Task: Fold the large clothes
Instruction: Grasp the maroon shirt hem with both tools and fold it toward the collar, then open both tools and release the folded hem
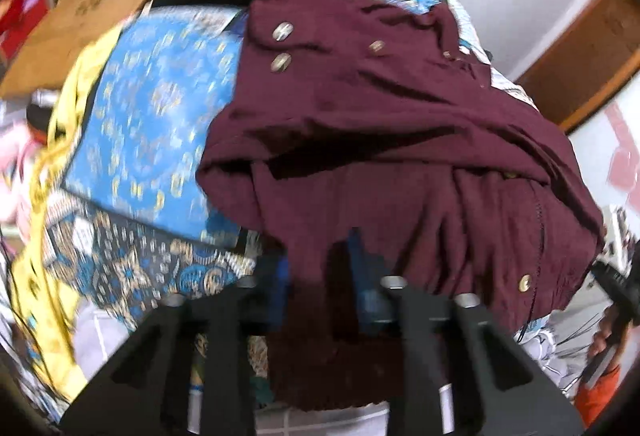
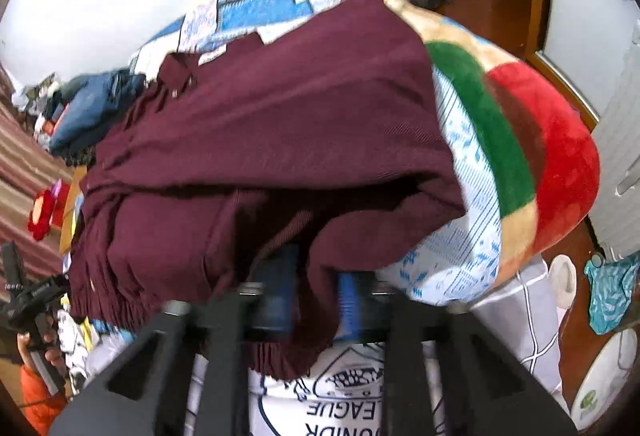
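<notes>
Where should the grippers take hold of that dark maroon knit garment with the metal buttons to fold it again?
Probably the near ribbed hem of the dark maroon knit garment with metal buttons, approached from the near side. That edge hangs toward both cameras, and the left gripper and right gripper each appear shut on it already, so the doubled body can be carried away from there.

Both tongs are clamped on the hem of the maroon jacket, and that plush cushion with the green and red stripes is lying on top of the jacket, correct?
Not quite. Both the left tongs and the right tongs do grip the hem of the maroon jacket, but the plush cushion lies beside it, partly under its edge, not on top. The right wrist view shows this.
</notes>
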Available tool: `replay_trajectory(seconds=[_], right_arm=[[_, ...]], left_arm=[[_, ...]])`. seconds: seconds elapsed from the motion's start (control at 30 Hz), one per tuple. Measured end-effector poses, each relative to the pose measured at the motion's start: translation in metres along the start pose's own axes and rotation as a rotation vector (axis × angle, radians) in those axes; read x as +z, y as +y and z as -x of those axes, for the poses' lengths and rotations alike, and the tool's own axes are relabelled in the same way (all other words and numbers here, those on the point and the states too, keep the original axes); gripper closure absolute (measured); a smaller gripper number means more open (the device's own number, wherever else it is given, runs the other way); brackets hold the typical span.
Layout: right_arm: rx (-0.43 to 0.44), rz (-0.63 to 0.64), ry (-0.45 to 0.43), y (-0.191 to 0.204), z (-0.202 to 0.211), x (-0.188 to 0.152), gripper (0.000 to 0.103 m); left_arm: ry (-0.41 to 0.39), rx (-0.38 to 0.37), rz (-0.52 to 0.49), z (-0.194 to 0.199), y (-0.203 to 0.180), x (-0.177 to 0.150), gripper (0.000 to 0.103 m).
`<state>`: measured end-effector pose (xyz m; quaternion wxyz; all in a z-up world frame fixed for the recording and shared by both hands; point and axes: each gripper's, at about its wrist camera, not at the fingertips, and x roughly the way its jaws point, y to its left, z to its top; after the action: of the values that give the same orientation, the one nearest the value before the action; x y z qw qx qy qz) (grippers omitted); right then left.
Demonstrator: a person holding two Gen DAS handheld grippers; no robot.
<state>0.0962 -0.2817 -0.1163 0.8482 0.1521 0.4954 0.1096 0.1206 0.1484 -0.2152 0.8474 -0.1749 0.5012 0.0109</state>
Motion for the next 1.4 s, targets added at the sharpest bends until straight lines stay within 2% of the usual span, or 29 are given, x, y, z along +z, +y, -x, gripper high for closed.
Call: replay_trajectory(seconds=[0.07,0.13,0.33,0.47,0.53,0.7,0.8,0.9,1.03,1.13,1.23,1.4], right_arm=[[0.047,-0.005,-0.031,0.001,0.007,0.006,0.096],[0.057,0.028,-0.067,0.008,0.013,0.012,0.096],[0.080,0.148,-0.171,0.038,0.032,0.053,0.097],[0.130,0.160,-0.227,0.044,0.039,0.089,0.097],[0.136,0.164,-0.261,0.047,0.037,0.111,0.097],[0.112,0.115,-0.267,0.040,0.009,0.169,0.097],[0.054,0.076,-0.227,0.029,-0.023,0.198,0.097],[0.005,0.049,-0.155,0.015,-0.060,0.216,0.097],[0.010,0.005,-0.054,-0.005,-0.095,0.224,0.097],[-0.011,0.053,-0.042,0.000,-0.093,0.222,0.096],[-0.016,0.130,-0.020,0.008,-0.081,0.223,0.090],[-0.020,0.241,0.011,0.026,-0.051,0.228,0.086]], left_arm=[[-0.028,0.012,-0.038,0.006,-0.012,0.008,0.093],[-0.060,0.007,-0.053,0.013,-0.018,0.017,0.094],[-0.184,-0.083,-0.049,0.053,-0.027,0.062,0.097],[-0.264,-0.184,-0.021,0.077,-0.030,0.101,0.098],[-0.300,-0.204,-0.006,0.078,-0.031,0.130,0.098],[-0.322,-0.131,0.012,0.049,-0.035,0.185,0.098],[-0.320,-0.037,0.021,0.019,-0.036,0.212,0.098],[-0.279,0.056,0.022,-0.023,-0.032,0.228,0.098],[-0.173,0.147,-0.005,-0.072,-0.027,0.233,0.098],[-0.155,0.173,-0.063,-0.075,-0.033,0.227,0.097],[-0.152,0.188,-0.133,-0.063,-0.043,0.224,0.092],[-0.128,0.139,-0.172,-0.034,-0.050,0.227,0.071]])
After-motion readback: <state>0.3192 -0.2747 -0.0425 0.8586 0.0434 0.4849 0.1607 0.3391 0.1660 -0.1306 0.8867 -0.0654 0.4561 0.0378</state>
